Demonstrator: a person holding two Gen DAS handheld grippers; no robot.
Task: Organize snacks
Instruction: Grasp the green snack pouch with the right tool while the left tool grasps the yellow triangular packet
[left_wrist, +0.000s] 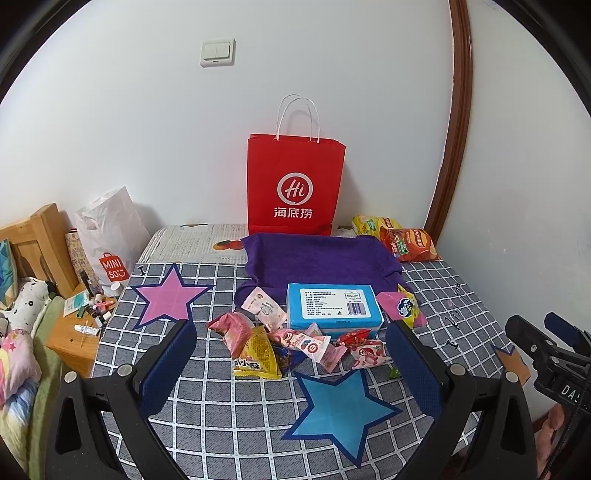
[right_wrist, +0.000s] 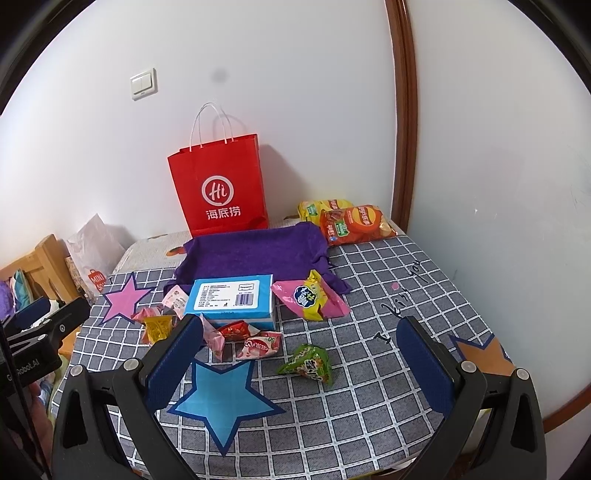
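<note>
Two grippers, both hovering above a checked tablecloth (left_wrist: 221, 424), both spread wide with nothing between the blue pads. Left gripper (left_wrist: 291, 328) over the near edge, facing a heap of small snack packets (left_wrist: 291, 343) just ahead of its fingertips. Right gripper (right_wrist: 301, 326) further right, also seen at the right edge of the left view as a black clamp; left gripper likewise at the left edge of the right view.

Heap of packets near the table's middle, touching and overlapping: a yellow triangular packet (left_wrist: 258, 356), pink wrappers (left_wrist: 310, 343), a red one (left_wrist: 352, 338), a pink-and-white sachet (left_wrist: 264, 306). Just behind them, a blue tissue box (left_wrist: 334, 308), label up. Right of the box, a pink and yellow bag (right_wrist: 312, 299) lying flat. Apart from the heap, alone on the cloth, a green triangular packet (right_wrist: 310, 363), between the right gripper's fingers in its view.

Behind the box, a purple towel (left_wrist: 317, 260), spread out and rumpled. Against the wall, upright, a red paper bag (left_wrist: 295, 184) with white handles. To its right, by the corner, two crisp bags, one yellow (right_wrist: 321, 208), one orange-red (right_wrist: 352, 225), overlapping.

Three paper stars flat on the cloth: pink star (left_wrist: 170, 299) at far left, blue star (left_wrist: 341, 406) near the front, orange star (right_wrist: 480, 350) at the right edge.

Left of the table, a white shopping bag (left_wrist: 109, 229) and a low wooden stand (left_wrist: 72, 336) with small bottles.
</note>
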